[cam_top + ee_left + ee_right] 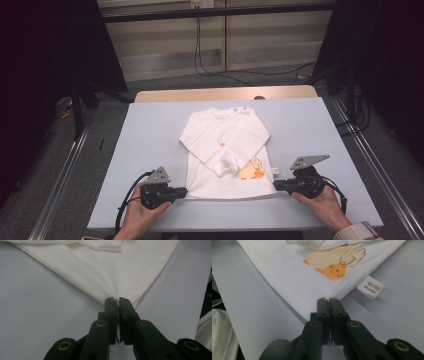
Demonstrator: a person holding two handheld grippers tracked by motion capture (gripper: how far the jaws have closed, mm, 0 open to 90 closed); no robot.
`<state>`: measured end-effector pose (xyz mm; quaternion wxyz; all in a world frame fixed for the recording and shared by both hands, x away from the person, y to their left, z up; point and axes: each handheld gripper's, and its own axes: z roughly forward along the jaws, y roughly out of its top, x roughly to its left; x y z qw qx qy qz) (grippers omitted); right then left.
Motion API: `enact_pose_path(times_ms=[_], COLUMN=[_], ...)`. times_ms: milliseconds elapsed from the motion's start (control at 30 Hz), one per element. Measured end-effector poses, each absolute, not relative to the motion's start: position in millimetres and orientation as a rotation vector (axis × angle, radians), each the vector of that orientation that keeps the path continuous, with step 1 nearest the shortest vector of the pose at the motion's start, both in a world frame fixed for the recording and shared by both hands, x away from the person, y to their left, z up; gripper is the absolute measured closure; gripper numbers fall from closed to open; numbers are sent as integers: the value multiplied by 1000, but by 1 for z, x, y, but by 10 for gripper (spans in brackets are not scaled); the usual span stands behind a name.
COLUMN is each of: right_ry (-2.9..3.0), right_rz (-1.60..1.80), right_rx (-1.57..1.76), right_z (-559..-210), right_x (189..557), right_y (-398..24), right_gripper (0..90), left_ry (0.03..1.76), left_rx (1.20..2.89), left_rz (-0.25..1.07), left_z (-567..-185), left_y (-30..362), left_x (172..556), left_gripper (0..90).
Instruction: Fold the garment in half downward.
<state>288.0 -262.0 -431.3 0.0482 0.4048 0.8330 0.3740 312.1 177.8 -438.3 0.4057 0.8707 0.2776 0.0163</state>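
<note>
Worktop [150, 130]: a pale blue-grey board that carries everything; my forearms come in over its near edge, one towards each near corner.
Shirt [210, 175]: a small white long-sleeved top lying flat near the middle of the worktop, collar towards the far edge, hem towards the near edge. Both sleeves are folded across the chest, and the one from the right side lies slantwise on top, its cuff ending just above the print.
My left gripper [184, 191]: rests on the worktop near the near-left corner, pointing in at the shirt's left hem corner. In the left gripper view my left gripper [117, 300] has its jaws pressed together on that corner, and the cloth fans out from the tips in tight creases.
My right gripper [275, 185]: rests near the near-right corner, pointing in at the right hem corner. In the right gripper view my right gripper [329, 300] has its jaws clamped on the hem corner, with the fabric edge running off on both sides.
Hem between the jaws: stretched into a straight line along the near edge of the worktop.
Chick print [334, 271]: an orange and cream bird low on the shirt's right side, partly under the folded sleeve.
Size label [371, 287]: a white tag sticking out of the right side seam, flat on the worktop just beside my right jaws.
</note>
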Motion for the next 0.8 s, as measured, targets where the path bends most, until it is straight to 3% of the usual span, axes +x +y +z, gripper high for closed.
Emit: enact_pose_path(times_ms=[800], right_ry=[2534], right_rz=[1170], right_rx=[1214], right_z=[-429], right_x=[269], right_y=[-265], right_gripper=[876], left_ry=[675], left_rx=[2211], left_rz=[40], left_z=[-435], left_y=[179], left_x=[299], left_gripper=[863])
